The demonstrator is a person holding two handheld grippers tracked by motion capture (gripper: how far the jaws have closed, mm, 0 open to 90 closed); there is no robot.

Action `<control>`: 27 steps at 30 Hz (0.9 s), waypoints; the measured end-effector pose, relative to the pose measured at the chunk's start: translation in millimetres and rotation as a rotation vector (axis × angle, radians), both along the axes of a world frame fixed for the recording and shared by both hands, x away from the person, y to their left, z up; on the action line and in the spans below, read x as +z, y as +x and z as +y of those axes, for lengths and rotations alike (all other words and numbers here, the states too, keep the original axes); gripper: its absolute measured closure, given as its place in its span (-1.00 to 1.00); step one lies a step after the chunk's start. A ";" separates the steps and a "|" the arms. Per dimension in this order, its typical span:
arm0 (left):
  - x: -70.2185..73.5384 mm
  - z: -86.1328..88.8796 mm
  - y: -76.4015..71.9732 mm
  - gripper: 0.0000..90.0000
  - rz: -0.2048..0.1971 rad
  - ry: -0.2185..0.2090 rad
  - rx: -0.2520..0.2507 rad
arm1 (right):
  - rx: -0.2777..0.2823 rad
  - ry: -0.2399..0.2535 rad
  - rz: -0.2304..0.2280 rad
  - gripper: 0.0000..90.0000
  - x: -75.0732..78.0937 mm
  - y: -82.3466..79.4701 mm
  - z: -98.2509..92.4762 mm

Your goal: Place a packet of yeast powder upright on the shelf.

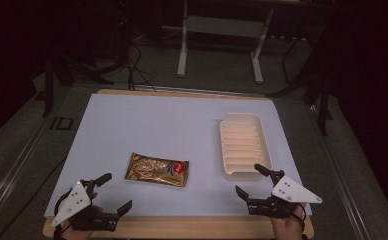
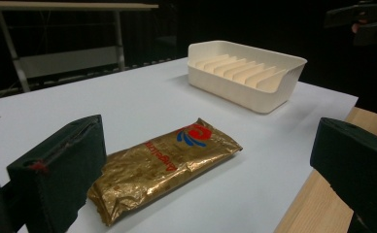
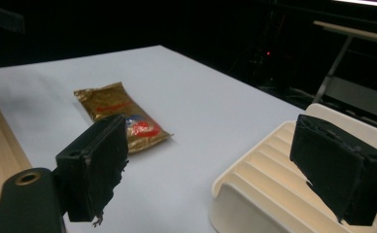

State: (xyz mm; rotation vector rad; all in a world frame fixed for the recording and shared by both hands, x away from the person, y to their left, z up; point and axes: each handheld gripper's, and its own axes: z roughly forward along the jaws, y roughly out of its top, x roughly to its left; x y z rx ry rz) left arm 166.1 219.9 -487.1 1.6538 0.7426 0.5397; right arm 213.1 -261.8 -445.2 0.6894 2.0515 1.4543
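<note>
One gold foil packet (image 1: 157,169) lies flat in the lower middle of the high view, well apart from the single cream ribbed tray (image 1: 243,146) at right. The packet looks light, soft and crinkly – probably slippery – so pinching a short sealed end seems safest. Two grippers: the left gripper (image 1: 111,192) at lower left and the right gripper (image 1: 249,182) at lower right – both spread wide, holding nothing.

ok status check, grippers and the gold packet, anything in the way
Left gripper and right gripper open, holding nothing. Gold packet flat on table, untouched. Ribbed tray off to the side, path clear.
</note>
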 end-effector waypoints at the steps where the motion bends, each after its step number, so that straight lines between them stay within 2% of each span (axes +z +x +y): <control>1: 0.5 -0.9 -0.6 -0.99 -0.004 -0.007 -0.009 | 0.000 0.000 0.000 -0.70 0.0 0.0 0.0; 3: 0.6 -2.5 -0.6 -0.99 -0.020 -0.009 -0.028 | 0.012 0.004 0.008 -0.70 0.9 -0.7 0.7; 5: 0.7 -3.1 -0.3 -0.99 -0.013 -0.002 -0.027 | 0.022 0.012 0.009 -0.69 1.7 -0.7 0.5; 7: 3.8 -5.7 -1.7 -0.99 -0.023 0.013 -0.026 | 0.026 0.023 0.038 -0.68 3.9 -1.9 1.0; 9: 8.8 -8.1 -3.4 -0.99 -0.031 0.018 -0.024 | 0.026 0.019 0.029 -0.68 5.6 -3.0 1.7; 14: 23.3 -10.3 -0.9 -0.99 -0.027 -0.006 -0.019 | 0.034 0.009 0.008 -0.67 8.8 -4.4 4.5; 16: 28.2 -9.5 2.4 -0.99 -0.016 -0.011 -0.014 | 0.035 0.009 0.010 -0.67 10.7 -4.1 5.6; 20: 36.5 -4.8 12.6 -0.99 0.050 -0.019 0.060 | 0.042 0.020 -0.010 -0.69 12.7 -4.3 7.4; 22: 38.0 -3.7 15.5 -0.99 0.062 -0.024 0.066 | 0.046 0.027 -0.012 -0.70 12.8 -4.2 7.5; 25: 42.9 -2.2 27.6 -0.99 0.069 -0.005 0.095 | 0.053 0.039 -0.038 -0.73 14.1 -4.6 6.6; 27: 44.7 -3.4 35.8 -0.99 0.086 0.034 0.093 | 0.046 0.046 -0.058 -0.75 15.0 -5.1 6.1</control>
